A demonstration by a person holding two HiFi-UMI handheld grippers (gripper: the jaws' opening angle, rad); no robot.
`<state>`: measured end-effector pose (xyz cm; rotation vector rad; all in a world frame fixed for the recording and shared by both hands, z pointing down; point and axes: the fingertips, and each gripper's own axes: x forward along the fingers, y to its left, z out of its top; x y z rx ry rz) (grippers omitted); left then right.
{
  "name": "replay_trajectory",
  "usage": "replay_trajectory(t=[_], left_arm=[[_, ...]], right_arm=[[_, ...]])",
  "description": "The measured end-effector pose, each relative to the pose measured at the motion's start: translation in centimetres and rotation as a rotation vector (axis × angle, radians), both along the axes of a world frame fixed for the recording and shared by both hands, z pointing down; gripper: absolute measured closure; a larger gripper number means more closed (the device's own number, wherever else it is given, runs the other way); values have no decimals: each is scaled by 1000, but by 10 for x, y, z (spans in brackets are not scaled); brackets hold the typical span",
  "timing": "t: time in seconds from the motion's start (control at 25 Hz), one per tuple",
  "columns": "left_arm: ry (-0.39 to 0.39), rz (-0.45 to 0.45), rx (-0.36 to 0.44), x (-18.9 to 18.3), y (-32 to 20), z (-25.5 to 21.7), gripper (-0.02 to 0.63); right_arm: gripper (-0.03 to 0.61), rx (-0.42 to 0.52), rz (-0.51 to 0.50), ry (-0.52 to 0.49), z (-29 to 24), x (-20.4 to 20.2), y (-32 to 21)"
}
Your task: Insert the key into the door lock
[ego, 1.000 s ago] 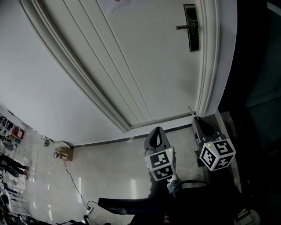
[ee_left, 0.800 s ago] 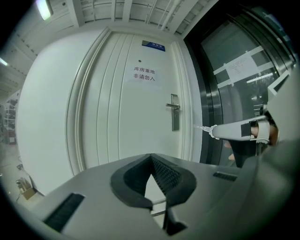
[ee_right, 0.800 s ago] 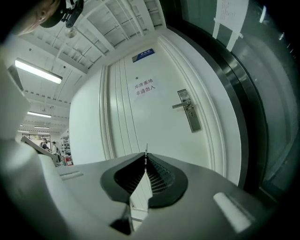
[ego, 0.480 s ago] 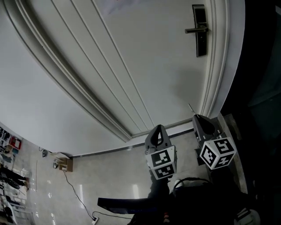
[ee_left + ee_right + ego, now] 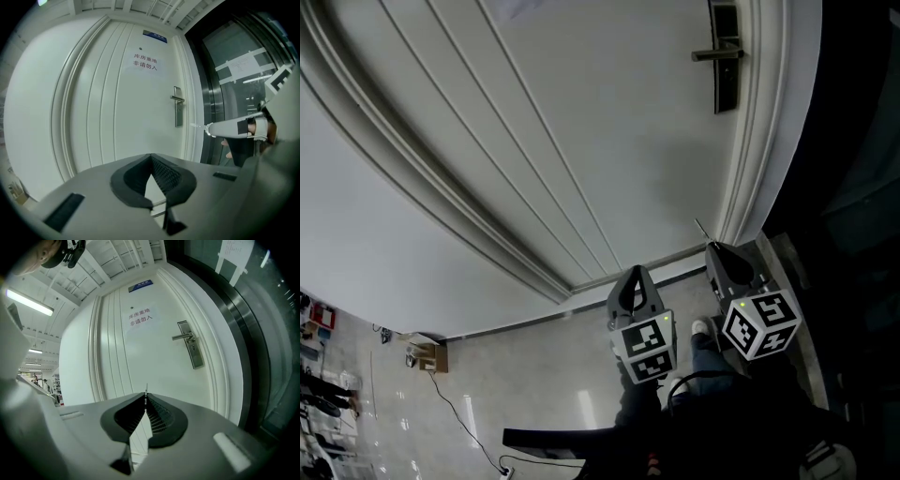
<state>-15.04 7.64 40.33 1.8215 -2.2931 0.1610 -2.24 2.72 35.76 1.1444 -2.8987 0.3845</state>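
One door (image 5: pixel 581 122) with one lock (image 5: pixel 727 80) and one handle (image 5: pixel 712 54) sits at 1 o'clock in the head view. Two grippers hang low at 5 o'clock. The right gripper (image 5: pixel 712 247) is clamped on the one key (image 5: pixel 701 229); its thin blade sticks out past the tips toward the door, well apart from the lock. The left gripper (image 5: pixel 632 273), at the right one's 9 o'clock, has its jaws pressed together, empty. The door carries two signs: a paper (image 5: pixel 145 63) and, at its 12 o'clock, a blue plate (image 5: pixel 154 36). A dark glass wall (image 5: pixel 853 141) flanks the door at 3 o'clock. One box (image 5: pixel 423 355) lies on the floor at 8 o'clock.
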Motion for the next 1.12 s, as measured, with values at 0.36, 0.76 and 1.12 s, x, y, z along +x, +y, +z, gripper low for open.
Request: replay_trajectory(t=[0.36,0.76,1.12], left_arm=[[-6,-36,-3,-24,-45,6,612],[-3,-31,2,-32,-146,1,612],[-12,-23,6,-22,-231,-9,612]], right_arm=[[566,0,-29,-8,4,-26,-51],[566,-3,-56,-16,0,-43,-148],[566,-6,-79,-18,-7,-40,-228]])
